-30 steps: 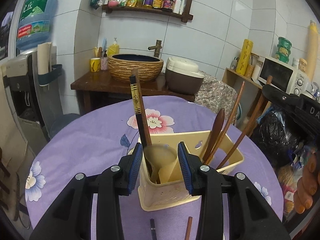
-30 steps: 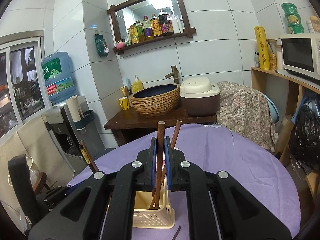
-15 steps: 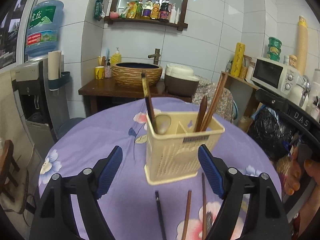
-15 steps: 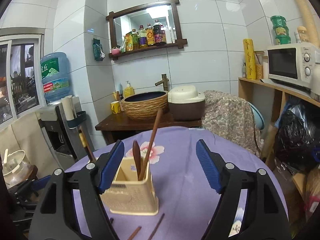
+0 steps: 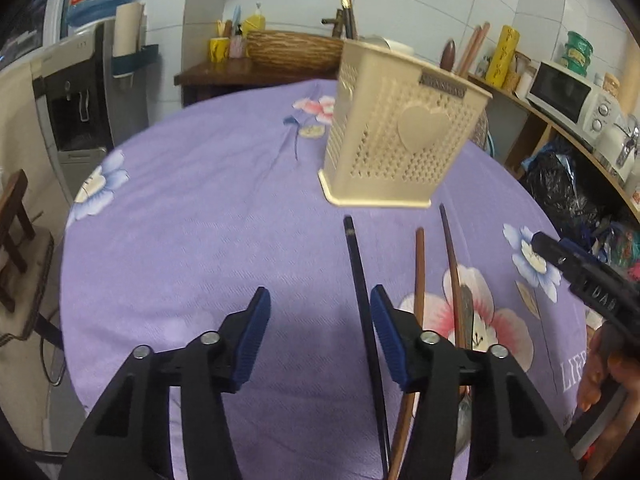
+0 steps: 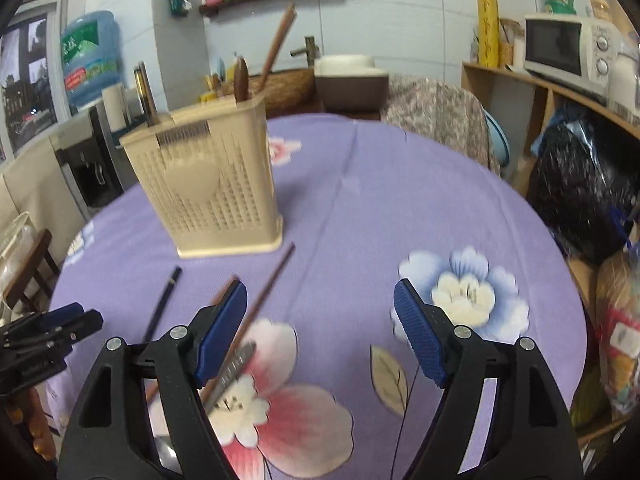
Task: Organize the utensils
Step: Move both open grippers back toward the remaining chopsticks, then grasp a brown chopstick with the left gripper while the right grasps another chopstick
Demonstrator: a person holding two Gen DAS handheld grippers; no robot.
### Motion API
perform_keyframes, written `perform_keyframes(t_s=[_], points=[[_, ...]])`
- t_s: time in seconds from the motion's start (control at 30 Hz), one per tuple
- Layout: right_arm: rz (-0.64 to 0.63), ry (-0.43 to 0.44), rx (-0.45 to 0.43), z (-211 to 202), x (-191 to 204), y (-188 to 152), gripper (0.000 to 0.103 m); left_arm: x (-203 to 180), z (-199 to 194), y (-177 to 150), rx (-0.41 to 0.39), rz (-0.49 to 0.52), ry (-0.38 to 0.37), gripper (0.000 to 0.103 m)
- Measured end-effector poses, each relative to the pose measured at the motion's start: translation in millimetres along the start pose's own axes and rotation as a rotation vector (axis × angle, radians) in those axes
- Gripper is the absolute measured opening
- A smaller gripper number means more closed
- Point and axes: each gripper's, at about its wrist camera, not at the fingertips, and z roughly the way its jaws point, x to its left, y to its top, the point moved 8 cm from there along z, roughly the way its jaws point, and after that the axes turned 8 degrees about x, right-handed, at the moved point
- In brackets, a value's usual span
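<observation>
A cream utensil holder (image 5: 400, 140) (image 6: 208, 184) stands on the purple flowered tablecloth (image 5: 200, 220) with chopsticks and a wooden spoon upright in it. In front of it lie a black chopstick (image 5: 360, 280) (image 6: 164, 300), two brown chopsticks (image 5: 419, 272) (image 6: 272, 284) and a metal spoon handle (image 5: 466, 312) (image 6: 236, 364). My left gripper (image 5: 320, 332) hangs low over the cloth, jaws closing. The black chopstick runs between them, close to the right pad (image 5: 386, 336), not pressed. My right gripper (image 6: 320, 332) is wide open over the cloth. A brown chopstick passes by its left pad (image 6: 224, 332).
A hand with the right gripper's body (image 5: 580, 280) shows at the right edge of the left view; the left gripper's body (image 6: 44, 336) shows at the left of the right view. Behind the table are a water dispenser (image 5: 80, 100), a wooden side table (image 5: 224, 70) and a microwave (image 6: 568, 52).
The right gripper let go of the brown chopsticks it held over the holder and opened wide. Both grippers dropped to the loose utensils in front. The left jaws widened, then narrowed.
</observation>
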Motion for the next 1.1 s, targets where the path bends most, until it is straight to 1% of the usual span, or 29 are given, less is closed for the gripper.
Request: perform_keyframes(t_s=[0.07,0.17,0.27,0.33,0.43,0.47,0.6,0.67,0.73,0.8,0.83,0.87,0.9,1.0,1.1], points=[[0.014,-0.010,0.018,5,-4,-10,0.076,-10,5,-3,0.019,0.029,-0.016,0.041],[0.039,0.000,0.037,8,-10,-18,0.076,-31,11,-3,0.038,0.073,-0.063,0.037],[0.035,0.001,0.039,6,-11,-21,0.076,-53,23,1,0.068,0.142,-0.073,0.036],[0.037,0.003,0.039,4,-12,-21,0.076,-64,32,3,0.087,0.170,-0.073,0.035],[0.043,0.003,0.046,4,-14,-21,0.076,-74,48,8,0.121,0.204,-0.059,0.035],[0.045,0.004,0.050,5,-15,-22,0.076,-76,54,10,0.144,0.219,-0.050,0.035],[0.046,-0.001,0.059,7,-18,-22,0.076,-83,68,15,0.164,0.243,-0.023,0.034],[0.053,0.002,0.068,10,-19,-21,0.076,-85,72,16,0.173,0.251,-0.013,0.030],[0.058,0.006,0.070,11,-19,-20,0.076,-87,76,19,0.167,0.263,0.012,0.027],[0.053,0.004,0.071,12,-18,-20,0.076,-89,78,21,0.165,0.265,0.022,0.025],[0.051,0.003,0.071,12,-17,-20,0.076,-89,79,23,0.165,0.267,0.028,0.020],[0.051,0.003,0.072,13,-17,-20,0.076,-87,80,24,0.162,0.266,0.042,0.012],[0.050,0.004,0.075,14,-16,-19,0.076,-84,80,25,0.160,0.258,0.056,0.008],[0.041,0.015,0.095,19,-12,-18,0.076,-72,77,26,0.168,0.202,0.018,0.008],[0.034,0.031,0.122,29,-6,-15,0.076,-51,72,26,0.162,0.135,0.019,0.008]])
